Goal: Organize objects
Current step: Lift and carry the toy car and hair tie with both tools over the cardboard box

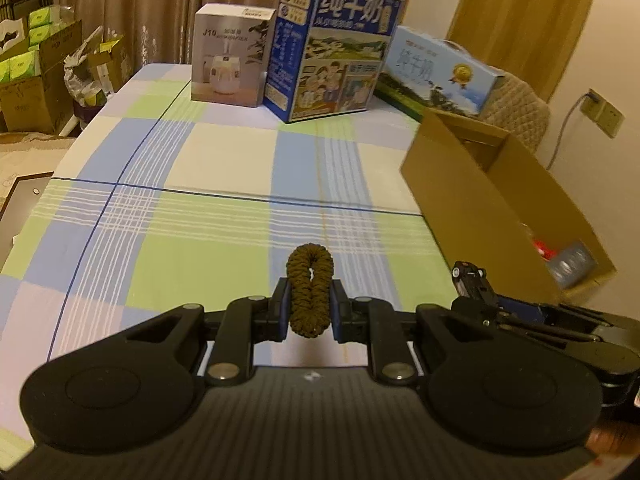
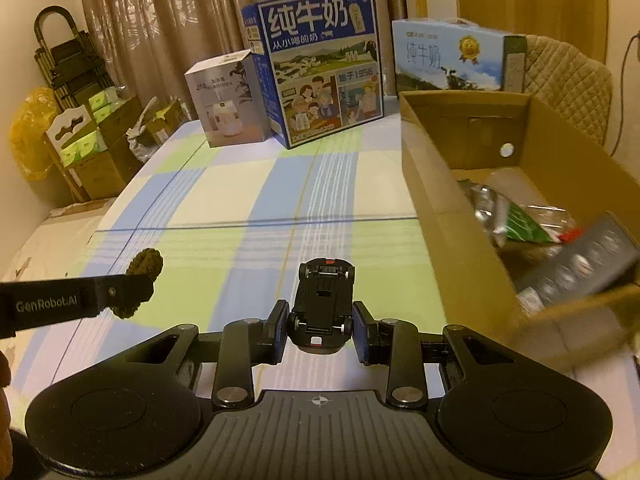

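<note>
My left gripper (image 1: 310, 314) is shut on a brown fuzzy hair tie (image 1: 310, 280), held upright above the checked tablecloth (image 1: 192, 216). My right gripper (image 2: 320, 326) is shut on a black toy car (image 2: 325, 300), turned underside up, above the cloth. In the left wrist view the toy car (image 1: 470, 278) and right gripper show at the lower right. In the right wrist view the hair tie (image 2: 144, 268) and left gripper show at the left. An open cardboard box (image 2: 448, 216) stands to the right, holding a plastic bag, a dark remote-like item and other things.
A white humidifier box (image 1: 232, 56) and two blue milk cartons (image 1: 332, 48) (image 1: 440, 68) stand at the table's far edge. A padded chair back (image 2: 568, 80) is behind the box. Cardboard boxes and bags (image 1: 36, 72) sit on the floor at left.
</note>
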`<state>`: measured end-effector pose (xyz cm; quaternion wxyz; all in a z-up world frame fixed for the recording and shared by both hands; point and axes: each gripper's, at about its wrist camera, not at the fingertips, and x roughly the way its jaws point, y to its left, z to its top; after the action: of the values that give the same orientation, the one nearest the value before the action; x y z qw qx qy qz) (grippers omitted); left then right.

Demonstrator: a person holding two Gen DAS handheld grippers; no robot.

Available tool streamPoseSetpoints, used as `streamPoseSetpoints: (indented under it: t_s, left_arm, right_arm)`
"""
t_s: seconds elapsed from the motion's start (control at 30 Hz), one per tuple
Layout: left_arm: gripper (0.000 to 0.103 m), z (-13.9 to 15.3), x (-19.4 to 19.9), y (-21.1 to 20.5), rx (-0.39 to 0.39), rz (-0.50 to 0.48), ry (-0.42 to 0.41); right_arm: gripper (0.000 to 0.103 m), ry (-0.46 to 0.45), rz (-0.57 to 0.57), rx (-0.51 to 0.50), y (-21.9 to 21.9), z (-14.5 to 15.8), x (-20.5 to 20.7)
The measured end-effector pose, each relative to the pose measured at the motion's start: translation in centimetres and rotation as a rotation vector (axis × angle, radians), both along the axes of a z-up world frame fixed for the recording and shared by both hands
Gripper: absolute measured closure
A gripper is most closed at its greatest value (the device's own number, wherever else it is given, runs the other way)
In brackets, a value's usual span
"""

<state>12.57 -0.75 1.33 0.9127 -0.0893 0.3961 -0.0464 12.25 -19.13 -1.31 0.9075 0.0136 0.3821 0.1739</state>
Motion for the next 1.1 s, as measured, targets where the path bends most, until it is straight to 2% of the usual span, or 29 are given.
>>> streamPoseSetpoints:
  t_s: [0.2,0.4,1.1]
  left_arm:
    - [0.087,1.5,-3.5,-1.6,-0.006,-0.019,-0.014]
    - [0.087,2.6,-5.2,-3.3,-0.010,-0.055,-0.024]
    - [0.087,5.2,-5.8,-8.3,0.005,-0.168,-0.073]
  right_arm:
    - [0.073,-0.029,0.004,-0.014,-1.5,1.9,-3.8]
    - [0.073,-0.055,-0.009,-0.014,-3.1,3.6,-5.8]
    - [0.073,-0.116,-0.079,-0.024,-7.9,6.8,-6.7]
